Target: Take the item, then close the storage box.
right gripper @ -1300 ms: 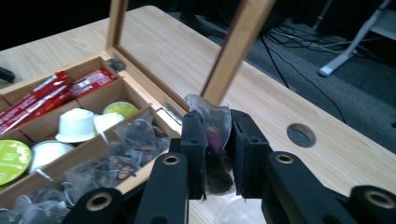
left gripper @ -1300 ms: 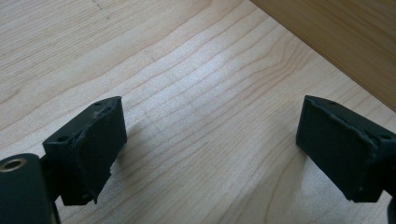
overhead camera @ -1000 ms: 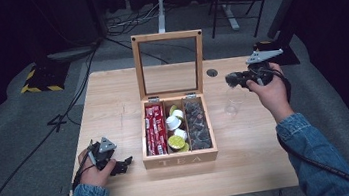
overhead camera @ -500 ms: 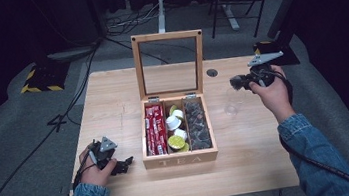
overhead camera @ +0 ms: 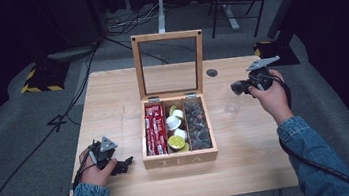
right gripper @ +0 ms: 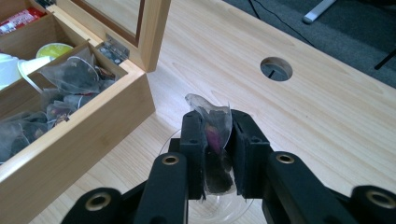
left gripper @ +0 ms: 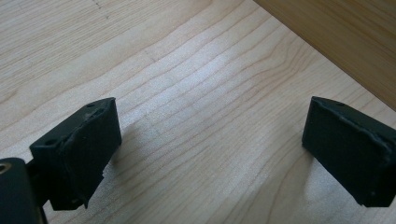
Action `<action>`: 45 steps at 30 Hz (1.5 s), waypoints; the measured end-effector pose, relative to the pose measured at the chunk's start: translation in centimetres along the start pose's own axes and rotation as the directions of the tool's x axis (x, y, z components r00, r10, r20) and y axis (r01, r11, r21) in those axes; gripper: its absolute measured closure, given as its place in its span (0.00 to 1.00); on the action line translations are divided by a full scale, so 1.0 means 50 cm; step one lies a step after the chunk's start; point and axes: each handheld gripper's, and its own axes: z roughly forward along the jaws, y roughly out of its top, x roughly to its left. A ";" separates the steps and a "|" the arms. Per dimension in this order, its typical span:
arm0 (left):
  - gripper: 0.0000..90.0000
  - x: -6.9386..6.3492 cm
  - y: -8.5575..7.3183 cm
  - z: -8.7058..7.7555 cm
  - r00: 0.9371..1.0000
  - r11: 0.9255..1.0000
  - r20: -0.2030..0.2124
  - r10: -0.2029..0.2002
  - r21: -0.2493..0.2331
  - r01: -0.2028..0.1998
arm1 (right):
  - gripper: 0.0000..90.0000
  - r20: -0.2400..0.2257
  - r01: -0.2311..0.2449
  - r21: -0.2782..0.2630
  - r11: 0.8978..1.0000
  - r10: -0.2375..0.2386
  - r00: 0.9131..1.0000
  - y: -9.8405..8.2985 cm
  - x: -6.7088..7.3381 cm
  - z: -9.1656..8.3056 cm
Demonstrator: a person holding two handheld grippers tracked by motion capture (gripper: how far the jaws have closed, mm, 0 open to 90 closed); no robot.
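An open wooden tea box [overhead camera: 180, 159] stands mid-table with its glass lid upright. It holds red packets [overhead camera: 155, 130], white and lime capsules [overhead camera: 175, 130] and clear tea bags [overhead camera: 196, 123]. My right gripper [overhead camera: 237, 88] [right gripper: 215, 128] is right of the box, shut on a clear tea bag [right gripper: 211, 106] with dark leaves inside. It hangs just above a clear glass [overhead camera: 231, 107] [right gripper: 219, 210]. My left gripper [overhead camera: 125, 163] [left gripper: 210, 144] rests low over the bare table [left gripper: 196, 79] left of the box's front corner, open and holding nothing.
A round cable hole [overhead camera: 212, 72] [right gripper: 276, 68] is in the table behind the glass. The box wall [left gripper: 336, 37] lies close ahead of the left gripper. Bare wood stretches left of the box and along the front edge. Dark floor and cables surround the table.
My right gripper has drifted a little right and down over the glass with the tea bag in it. The left gripper has stayed put.
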 end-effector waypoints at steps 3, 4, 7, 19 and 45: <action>0.05 0.000 0.000 0.000 1.000 1.000 0.000 0.001 0.001 -0.001 | 0.85 -0.003 -0.002 0.013 1.000 0.002 1.000 -0.005 0.000 0.006; 0.05 0.000 0.000 0.000 1.000 1.000 0.000 0.000 0.000 0.000 | 0.85 -0.003 -0.001 0.017 1.000 0.001 1.000 -0.007 0.001 0.007; 0.05 0.000 0.000 0.000 1.000 1.000 0.000 0.000 -0.001 0.000 | 0.85 -0.008 0.001 0.030 1.000 -0.001 1.000 -0.010 0.002 0.013; 0.05 0.000 0.000 0.001 1.000 1.000 -0.001 0.001 -0.003 -0.001 | 0.49 0.013 -0.036 0.008 0.999 0.036 0.999 -0.011 0.005 0.018; 0.00 0.002 0.006 0.007 1.000 1.000 -0.001 0.004 0.012 -0.004 | 0.40 -0.055 -0.068 -0.254 0.965 0.056 0.997 0.060 0.041 -0.062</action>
